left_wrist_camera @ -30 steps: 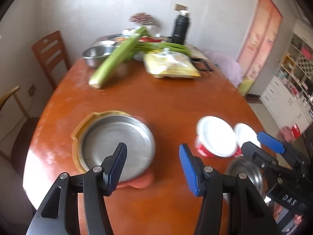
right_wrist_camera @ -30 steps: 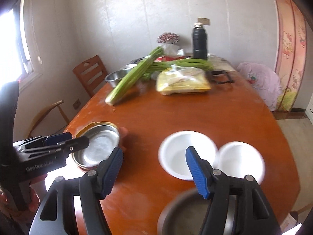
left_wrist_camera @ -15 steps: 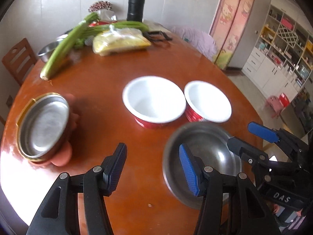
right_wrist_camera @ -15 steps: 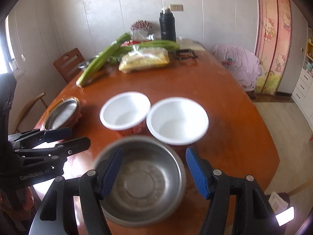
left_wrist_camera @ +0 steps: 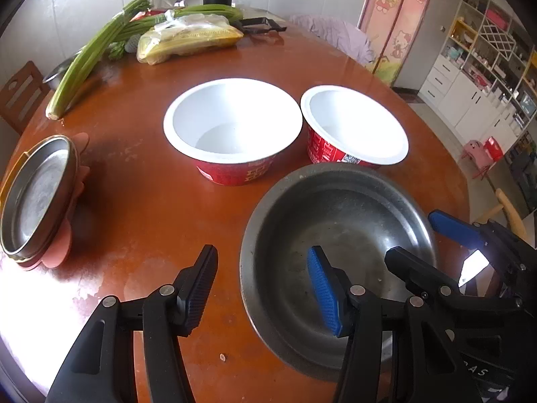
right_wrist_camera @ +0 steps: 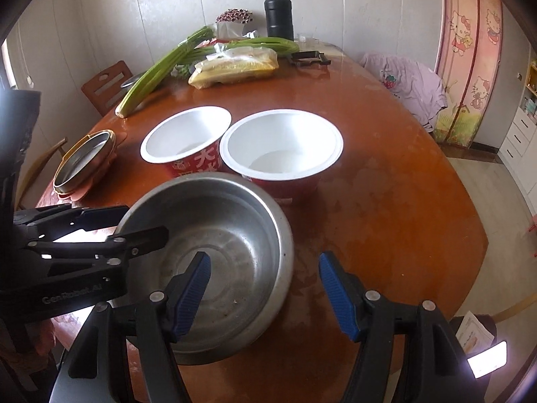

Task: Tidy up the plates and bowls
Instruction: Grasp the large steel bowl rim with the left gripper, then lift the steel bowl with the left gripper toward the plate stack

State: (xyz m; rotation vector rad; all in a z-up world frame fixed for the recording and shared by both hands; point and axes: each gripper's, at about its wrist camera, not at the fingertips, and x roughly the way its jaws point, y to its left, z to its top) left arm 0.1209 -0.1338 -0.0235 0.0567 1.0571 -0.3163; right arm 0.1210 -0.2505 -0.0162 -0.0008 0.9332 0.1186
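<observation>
A steel bowl (left_wrist_camera: 339,235) (right_wrist_camera: 228,235) sits at the near edge of the brown table. Behind it stand two red paper bowls with white insides, one to the left (left_wrist_camera: 231,124) (right_wrist_camera: 186,141) and one to the right (left_wrist_camera: 352,124) (right_wrist_camera: 282,147). A steel plate (left_wrist_camera: 33,198) (right_wrist_camera: 84,158) rests on a pink mat at the far left. My left gripper (left_wrist_camera: 261,285) is open, its jaws astride the steel bowl's left rim. My right gripper (right_wrist_camera: 265,285) is open, its jaws astride the bowl's right rim. Each gripper shows in the other's view, the right one (left_wrist_camera: 426,245) and the left one (right_wrist_camera: 124,221).
Celery stalks (right_wrist_camera: 161,67), a bag of corn (right_wrist_camera: 235,65), a black flask (right_wrist_camera: 278,11) and a black peeler (right_wrist_camera: 308,57) lie at the far end of the table (right_wrist_camera: 386,184). Wooden chairs (right_wrist_camera: 107,84) stand at the left. A pink cloth (right_wrist_camera: 409,84) lies at the right.
Both grippers have moved closer and lower to the steel bowl; their jaws now straddle its rims. The left wrist view swung right from the steel plate to the bowls.
</observation>
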